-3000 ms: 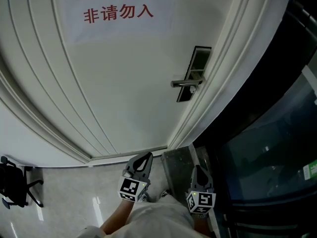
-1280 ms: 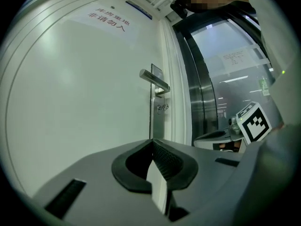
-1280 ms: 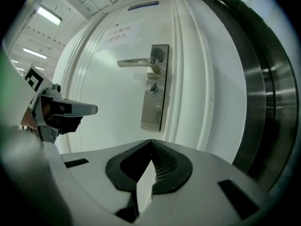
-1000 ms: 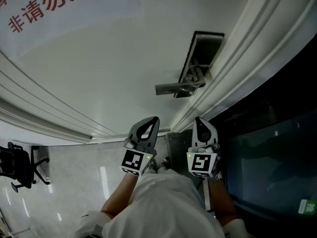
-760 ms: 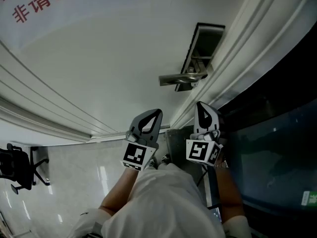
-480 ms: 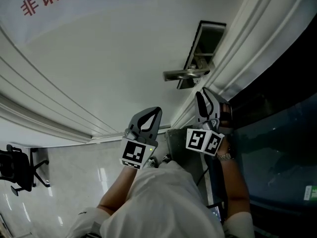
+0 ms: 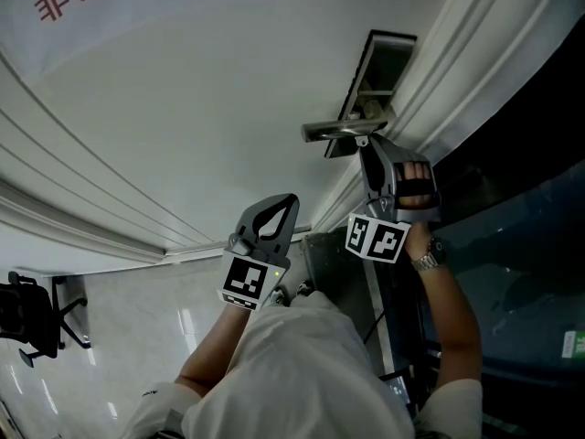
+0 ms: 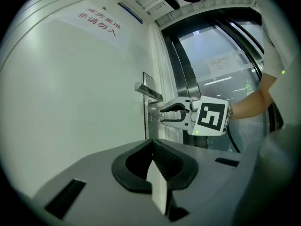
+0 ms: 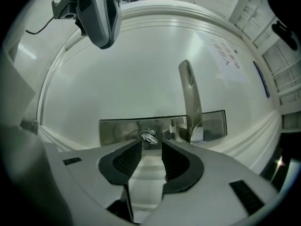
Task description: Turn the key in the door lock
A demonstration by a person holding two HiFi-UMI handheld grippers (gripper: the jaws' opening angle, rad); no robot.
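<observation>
The white door (image 7: 201, 108) carries a metal lock plate (image 9: 117, 129) with a lever handle (image 9: 189, 95). A silver key (image 9: 149, 136) sticks out of the keyhole beside the handle. My right gripper (image 9: 151, 144) is rolled on its side and level. Its jaws have just been opening and now stand open, with the key just ahead of the tips and untouched. The left gripper view shows the right gripper (image 8: 161, 117) at the key (image 8: 154, 118), under the handle (image 8: 148, 91). My left gripper (image 7: 270, 222) hangs back, shut on nothing.
A paper sign with red characters (image 8: 96, 22) hangs on the door. The moulded door frame (image 7: 439, 71) and a dark glass wall (image 7: 521, 208) run right of the lock. An office chair (image 7: 27, 318) stands on the shiny floor at far left.
My right gripper has risen from beside the left one to the lock, rolled onto its side, and its jaws have opened. The left gripper has barely moved.
</observation>
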